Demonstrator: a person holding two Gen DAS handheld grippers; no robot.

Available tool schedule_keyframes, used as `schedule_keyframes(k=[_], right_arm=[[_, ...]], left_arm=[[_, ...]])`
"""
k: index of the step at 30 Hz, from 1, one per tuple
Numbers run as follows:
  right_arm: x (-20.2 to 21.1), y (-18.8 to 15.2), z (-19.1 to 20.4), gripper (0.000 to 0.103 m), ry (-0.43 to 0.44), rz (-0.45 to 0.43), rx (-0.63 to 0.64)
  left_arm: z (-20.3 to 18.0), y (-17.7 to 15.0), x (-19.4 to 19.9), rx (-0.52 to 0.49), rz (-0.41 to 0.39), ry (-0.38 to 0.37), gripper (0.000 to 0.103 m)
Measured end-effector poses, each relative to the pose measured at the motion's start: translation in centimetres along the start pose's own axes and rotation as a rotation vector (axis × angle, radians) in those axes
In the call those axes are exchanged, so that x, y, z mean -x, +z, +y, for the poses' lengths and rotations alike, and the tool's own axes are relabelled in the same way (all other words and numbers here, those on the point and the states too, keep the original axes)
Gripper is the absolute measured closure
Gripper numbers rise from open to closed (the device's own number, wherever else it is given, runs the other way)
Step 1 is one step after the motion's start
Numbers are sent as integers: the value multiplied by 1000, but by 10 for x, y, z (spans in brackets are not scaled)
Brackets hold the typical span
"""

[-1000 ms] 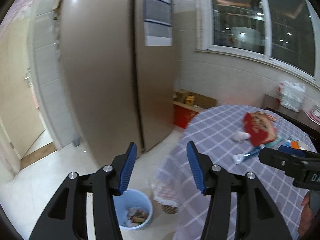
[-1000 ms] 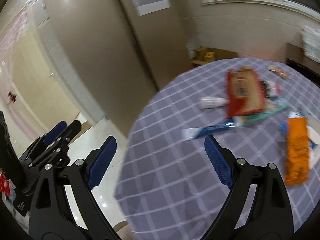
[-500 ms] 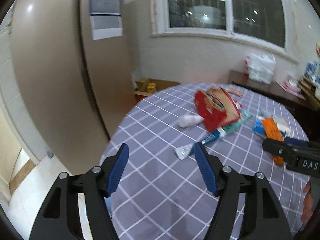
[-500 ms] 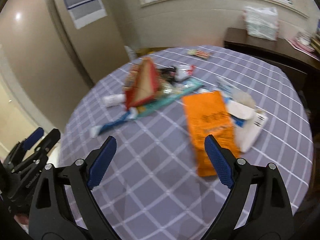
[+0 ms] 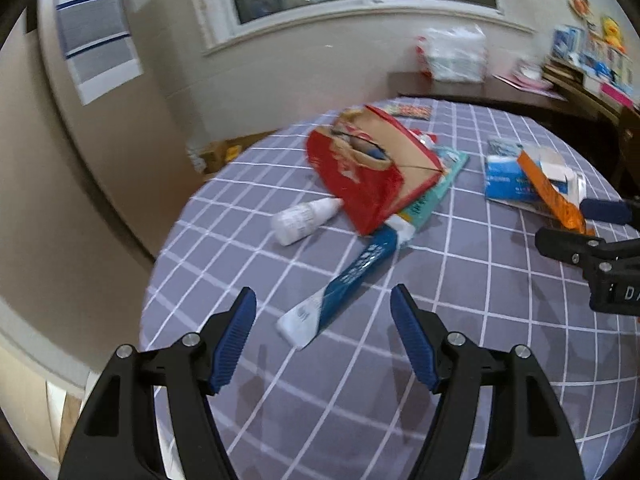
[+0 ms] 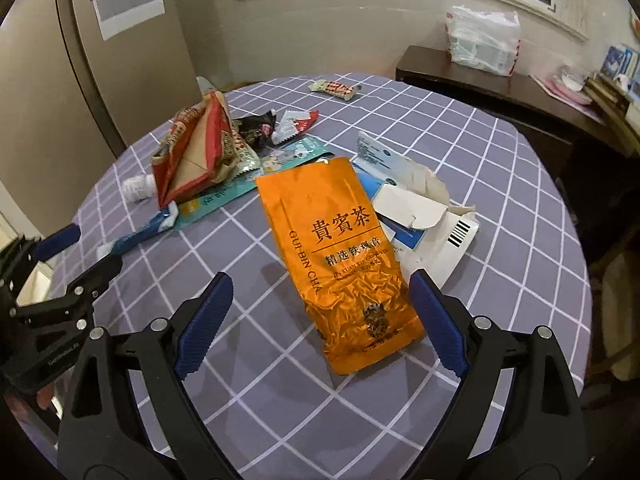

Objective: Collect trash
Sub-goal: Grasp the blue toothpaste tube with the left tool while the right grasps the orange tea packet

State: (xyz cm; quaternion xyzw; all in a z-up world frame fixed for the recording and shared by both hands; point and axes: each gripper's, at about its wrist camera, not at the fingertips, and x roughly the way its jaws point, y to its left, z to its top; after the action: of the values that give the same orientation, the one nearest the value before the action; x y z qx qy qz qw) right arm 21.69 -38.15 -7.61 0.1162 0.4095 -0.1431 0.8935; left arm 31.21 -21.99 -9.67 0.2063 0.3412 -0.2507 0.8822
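Trash: orange tea pouch [image 6: 340, 256] flat on the checked surface [image 6: 500, 184] under the wide-open, empty right tongs [image 6: 320, 316]; toothpaste tube [image 5: 344, 280] ahead of the left tongs [image 5: 322, 336], just opened wider, also empty. Could skid or crumple, being thin and flat. Might snag the cloth too.
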Motion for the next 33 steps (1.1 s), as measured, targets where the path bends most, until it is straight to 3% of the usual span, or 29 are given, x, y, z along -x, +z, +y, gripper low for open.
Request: schedule_keyframes(k=[2, 4, 5, 6, 9, 12, 16, 23, 27, 29, 31, 33], right_arm=[[-1, 1, 1, 15, -9, 3, 9], [-2, 1, 2, 15, -19, 9, 22], [-1, 0, 3, 17, -21, 11, 25], [-1, 0, 2, 18, -27, 14, 30], [3, 0, 0, 21, -9, 20, 22], [9, 0, -4, 23, 63, 28, -3], [18, 1, -8, 22, 51, -8, 11], [-6, -5, -6, 22, 21, 64, 57], [-10, -3, -5, 24, 47, 74, 64], [-8, -3, -3, 50, 20, 68, 77], [-5, -2, -5, 57, 22, 69, 75], [-3, -2, -9, 76, 45, 78, 51]], left_arm=[[-1, 6, -10, -13, 26, -21, 35], [-1, 11, -21, -21, 49, -43, 43], [0, 12, -23, -18, 59, -58, 50], [1, 14, -24, -11, 61, -76, 69], [2, 13, -23, 1, 77, -83, 85], [-1, 6, -16, 10, 72, -67, 93], [0, -4, -4, 50, 66, -64, 95], [2, -17, 12, 114, 75, -63, 95], [5, -23, 19, 161, 88, -59, 95], [5, -27, 21, 181, 95, -61, 95], [6, -30, 26, 199, 99, -67, 95], [7, -33, 31, 213, 99, -61, 95]])
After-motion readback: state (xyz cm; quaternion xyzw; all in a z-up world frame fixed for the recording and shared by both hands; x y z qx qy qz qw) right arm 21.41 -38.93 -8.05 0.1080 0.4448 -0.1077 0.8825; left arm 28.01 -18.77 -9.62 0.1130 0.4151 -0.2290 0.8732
